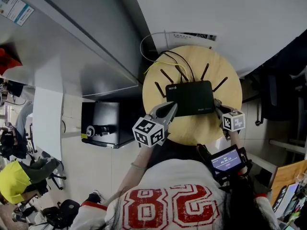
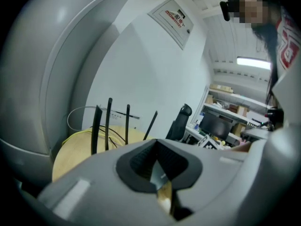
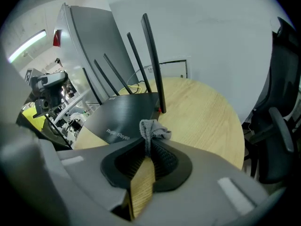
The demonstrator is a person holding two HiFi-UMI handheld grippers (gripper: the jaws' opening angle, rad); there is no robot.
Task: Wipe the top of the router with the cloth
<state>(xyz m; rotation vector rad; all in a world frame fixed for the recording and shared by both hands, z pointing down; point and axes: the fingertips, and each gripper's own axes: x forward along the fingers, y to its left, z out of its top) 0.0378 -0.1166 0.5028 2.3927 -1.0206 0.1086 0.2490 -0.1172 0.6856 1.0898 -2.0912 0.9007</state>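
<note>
Dim indoor light, ceiling tube [image 2: 254, 63] glares; fisheye edges warped, soft.

Both arms extended forward, left tongs [image 1: 171, 109] closed with jaws together, right tongs [image 1: 218, 109] pinching cloth [image 3: 153, 130]

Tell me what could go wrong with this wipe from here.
1. Only a small wad of cloth pokes out of the right tongs, so their hard tips may scrape the router top.
2. The antennas stand upright along the back edge; a long stroke could knock them.
3. The left tongs look shut on nothing by the router's corner, so it might slide on the table.
</note>
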